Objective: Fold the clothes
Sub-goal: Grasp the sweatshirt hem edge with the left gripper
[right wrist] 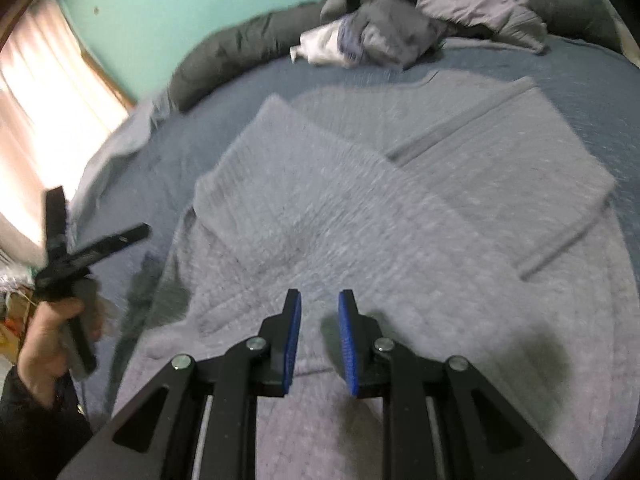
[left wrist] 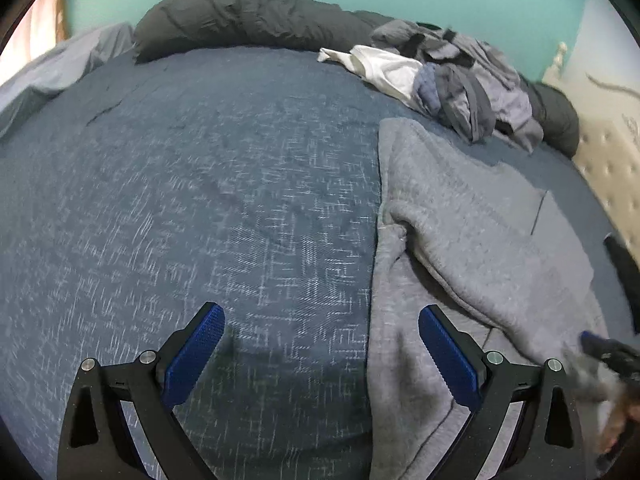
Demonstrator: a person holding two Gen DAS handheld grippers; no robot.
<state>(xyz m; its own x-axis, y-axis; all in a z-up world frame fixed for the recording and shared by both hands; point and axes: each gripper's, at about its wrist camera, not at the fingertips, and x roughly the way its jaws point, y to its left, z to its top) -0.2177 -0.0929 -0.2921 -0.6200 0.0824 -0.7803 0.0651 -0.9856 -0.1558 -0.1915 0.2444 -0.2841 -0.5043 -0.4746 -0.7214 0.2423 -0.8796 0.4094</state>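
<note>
A grey fleece sweater (left wrist: pixel 460 220) lies spread on the blue bedspread (left wrist: pixel 200 200), with one part folded over its middle (right wrist: pixel 320 200). My left gripper (left wrist: pixel 320 312) hangs wide open over bare bedspread just left of the sweater's edge, holding nothing. In the right wrist view the left gripper (right wrist: pixel 100 216) shows blurred at the left, held in a hand (right wrist: pixel 44 344). My right gripper (right wrist: pixel 320 296) hovers above the sweater's near part. Its blue pads (right wrist: pixel 294 340) stand a narrow gap apart with nothing between them. Its blurred tip (left wrist: pixel 596 340) shows at the lower right.
A pile of unfolded grey and white clothes (left wrist: pixel 460 72) sits at the far side of the bed (right wrist: pixel 400 24). A long dark pillow (left wrist: pixel 248 20) lies along the teal wall. A padded headboard (left wrist: pixel 608 152) is at right, a curtained window (right wrist: pixel 40 100) at left.
</note>
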